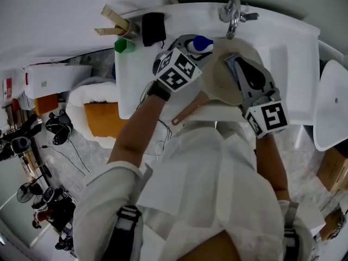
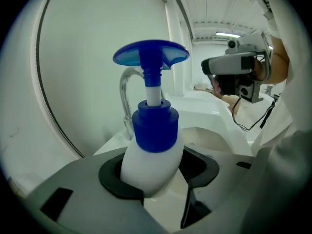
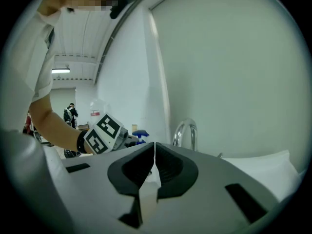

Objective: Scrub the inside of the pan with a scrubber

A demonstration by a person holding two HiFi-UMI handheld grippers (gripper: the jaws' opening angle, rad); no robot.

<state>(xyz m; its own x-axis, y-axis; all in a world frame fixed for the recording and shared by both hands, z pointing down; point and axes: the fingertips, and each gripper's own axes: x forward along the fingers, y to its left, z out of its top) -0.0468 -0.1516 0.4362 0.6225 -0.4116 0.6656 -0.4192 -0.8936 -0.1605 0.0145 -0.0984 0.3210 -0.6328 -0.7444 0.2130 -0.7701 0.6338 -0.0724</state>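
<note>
Left gripper (image 1: pixel 190 47): clenched around the white body of the soap pump bottle (image 2: pixel 152 130), below its blue collar.
Right gripper (image 3: pixel 154 167): jaws pressed together, with nothing between them; it hangs over the pan.
Pan (image 1: pixel 223 86): pale and round, lying in the sink (image 1: pixel 296 53) under the tap (image 1: pixel 232 12). Its inside faces up, as far as I can tell.
Pan handling: I judge it stiff and rather heavy, and slippery once it has soap on it.
Where to hold: the brownish handle (image 1: pixel 189 112), which points toward the person; it is long and gives good control.
Scrubber: not in any jaw. The black block (image 1: pixel 153 29) on the back rim may be it, but I cannot tell.
Bottle handling: light and smooth, so it can slide if squeezed too weakly.
</note>
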